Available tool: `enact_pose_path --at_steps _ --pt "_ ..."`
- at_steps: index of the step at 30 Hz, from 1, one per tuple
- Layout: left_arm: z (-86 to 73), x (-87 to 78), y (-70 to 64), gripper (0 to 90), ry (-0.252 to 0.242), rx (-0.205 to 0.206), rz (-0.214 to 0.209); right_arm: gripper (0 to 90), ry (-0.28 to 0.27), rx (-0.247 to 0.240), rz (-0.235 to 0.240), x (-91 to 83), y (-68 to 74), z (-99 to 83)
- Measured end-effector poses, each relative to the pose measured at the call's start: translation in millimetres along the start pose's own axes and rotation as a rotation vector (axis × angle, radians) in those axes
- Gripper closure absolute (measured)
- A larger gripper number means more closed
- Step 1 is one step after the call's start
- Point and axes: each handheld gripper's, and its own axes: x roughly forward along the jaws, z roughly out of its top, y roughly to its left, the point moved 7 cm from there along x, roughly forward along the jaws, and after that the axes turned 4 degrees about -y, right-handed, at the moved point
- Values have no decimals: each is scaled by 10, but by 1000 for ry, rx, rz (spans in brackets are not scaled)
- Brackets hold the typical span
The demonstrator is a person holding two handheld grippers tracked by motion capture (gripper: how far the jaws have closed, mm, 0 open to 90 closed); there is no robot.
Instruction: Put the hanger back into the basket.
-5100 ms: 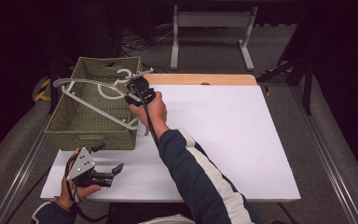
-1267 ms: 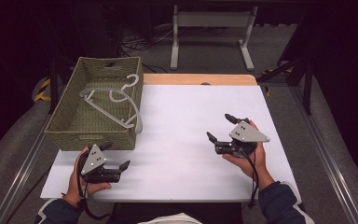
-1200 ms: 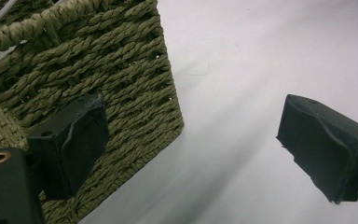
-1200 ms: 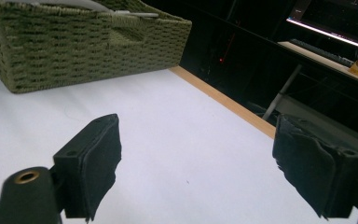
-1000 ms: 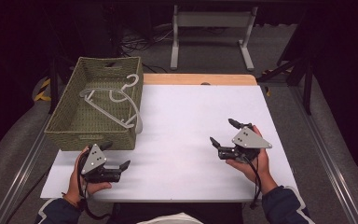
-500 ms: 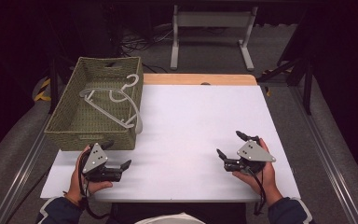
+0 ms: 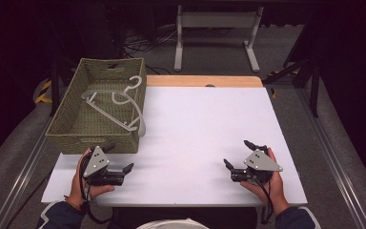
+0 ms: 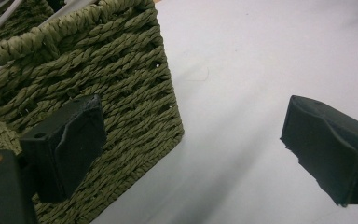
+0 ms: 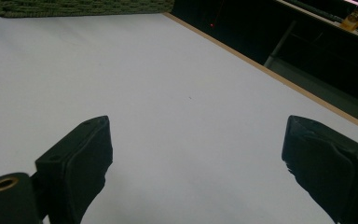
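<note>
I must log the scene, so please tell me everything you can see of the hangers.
The hangers are white, seemingly plastic, thin-armed with curled hooks. They lie in a loose overlapping pile in the green woven basket at the table's left. One hook rises at the basket's far right rim, and one end rests over its right wall. How many there are is unclear. No tool touches them.

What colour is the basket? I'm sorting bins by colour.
Olive green, woven; the basket shows best in the left gripper view, and in the high view.
</note>
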Motion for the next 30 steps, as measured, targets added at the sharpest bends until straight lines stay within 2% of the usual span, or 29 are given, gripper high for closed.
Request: enact_pose_path --at_steps 18,20,25,30 --pt "-15 -34 -21 70 4 14 6 94 -7 -8 9 24 8 22" --pt "-19 -27 -23 70 7 11 7 103 13 -25 -10 33 -15 3" --pt "-20 -29 -21 71 9 9 9 106 4 1 -11 25 -44 2" --pt "-20 -27 -23 71 12 14 11 106 0 -7 -5 26 -36 7"
